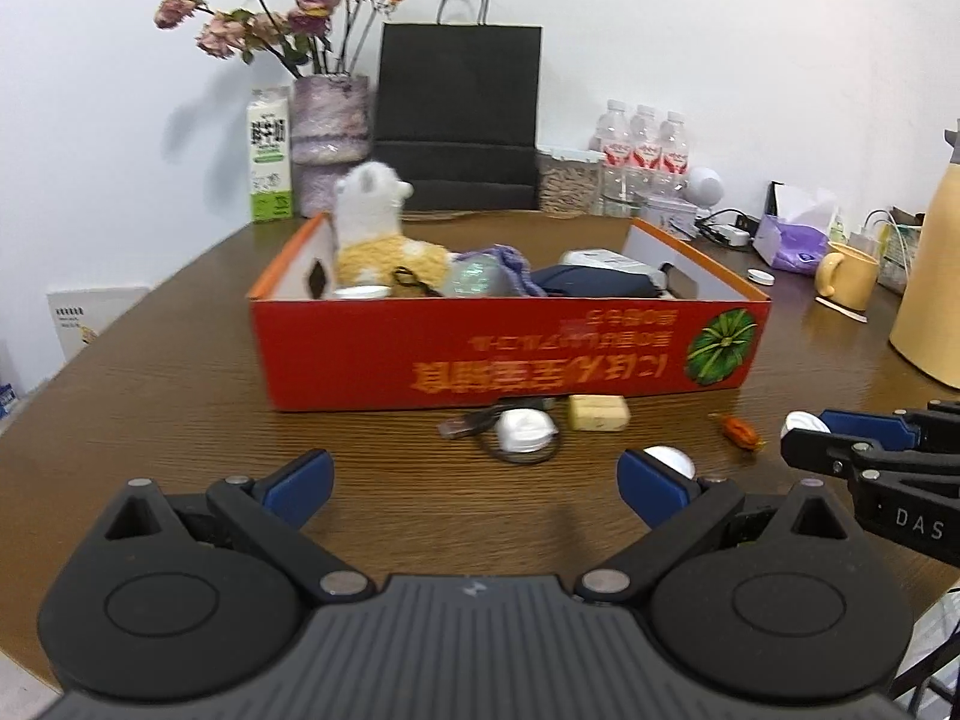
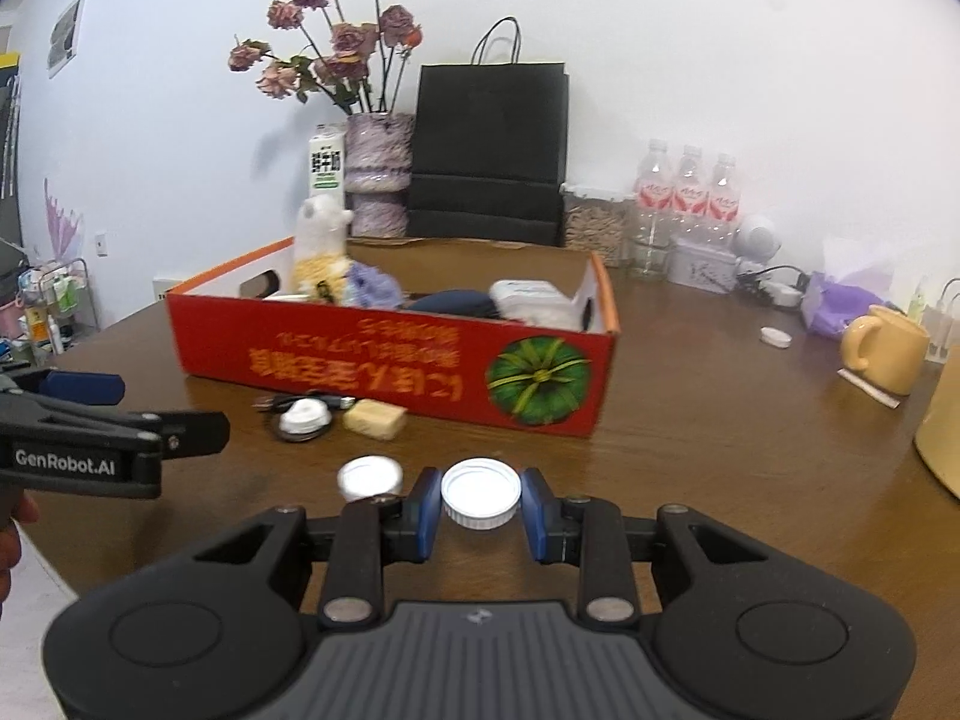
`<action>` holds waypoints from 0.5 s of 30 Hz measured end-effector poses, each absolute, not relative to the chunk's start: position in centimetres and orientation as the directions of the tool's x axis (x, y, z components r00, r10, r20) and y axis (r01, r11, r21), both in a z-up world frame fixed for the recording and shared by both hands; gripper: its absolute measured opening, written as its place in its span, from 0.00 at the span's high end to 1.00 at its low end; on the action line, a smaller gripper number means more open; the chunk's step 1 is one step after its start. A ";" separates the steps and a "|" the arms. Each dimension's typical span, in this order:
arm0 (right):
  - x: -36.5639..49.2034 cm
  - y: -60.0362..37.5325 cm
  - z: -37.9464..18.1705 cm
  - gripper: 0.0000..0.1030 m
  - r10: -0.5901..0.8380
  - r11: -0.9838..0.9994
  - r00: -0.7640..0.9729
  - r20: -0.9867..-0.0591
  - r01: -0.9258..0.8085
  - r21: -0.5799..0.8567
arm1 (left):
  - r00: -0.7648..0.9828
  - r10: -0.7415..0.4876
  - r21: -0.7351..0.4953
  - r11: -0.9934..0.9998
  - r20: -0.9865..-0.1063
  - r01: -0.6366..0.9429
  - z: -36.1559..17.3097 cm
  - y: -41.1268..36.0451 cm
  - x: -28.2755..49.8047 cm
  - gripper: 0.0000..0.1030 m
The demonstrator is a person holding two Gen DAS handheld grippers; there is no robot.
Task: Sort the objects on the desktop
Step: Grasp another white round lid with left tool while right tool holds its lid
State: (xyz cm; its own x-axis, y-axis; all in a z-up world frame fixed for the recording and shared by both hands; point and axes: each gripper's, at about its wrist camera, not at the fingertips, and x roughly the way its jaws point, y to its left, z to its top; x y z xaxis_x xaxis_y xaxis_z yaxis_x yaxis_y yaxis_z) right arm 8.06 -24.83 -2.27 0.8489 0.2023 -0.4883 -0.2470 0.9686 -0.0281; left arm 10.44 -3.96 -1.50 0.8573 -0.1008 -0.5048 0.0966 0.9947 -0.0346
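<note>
Our right gripper (image 2: 481, 504) pinches a white cap (image 2: 481, 492) between nearly closed jaws, presumably bound for the red box (image 2: 384, 360) mid-table, while our left gripper (image 1: 474, 480) gapes empty.

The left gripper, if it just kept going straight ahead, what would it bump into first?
Probably the white charger with its cable on the table, just before the red box. The left gripper has open, empty jaws; depth is uncertain.
</note>
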 end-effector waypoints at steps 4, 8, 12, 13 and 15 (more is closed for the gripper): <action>9.0 -26.4 -2.2 0.73 0.205 0.967 0.850 -0.485 -0.251 -0.032 | 0.847 -0.102 -0.011 0.994 -0.521 0.113 -2.1 -6.3 11.3 0.00; 9.9 -27.6 -2.5 0.73 0.217 0.963 0.844 -0.491 -0.267 -0.034 | 0.832 -0.108 0.006 0.991 -0.544 0.133 -3.0 -8.4 12.3 0.00; 10.7 -28.8 -2.8 0.73 0.224 0.961 0.839 -0.496 -0.276 -0.033 | 0.819 -0.115 0.007 0.990 -0.562 0.144 -3.8 -10.4 13.4 0.04; 10.9 -29.1 -3.0 0.73 0.227 0.960 0.837 -0.498 -0.278 -0.031 | 0.817 -0.114 0.010 0.989 -0.565 0.145 -3.9 -10.8 13.5 0.07; 11.1 -29.5 -3.2 0.73 0.230 0.960 0.835 -0.500 -0.278 -0.023 | 0.815 -0.108 0.021 0.989 -0.569 0.146 -4.2 -11.5 14.0 0.14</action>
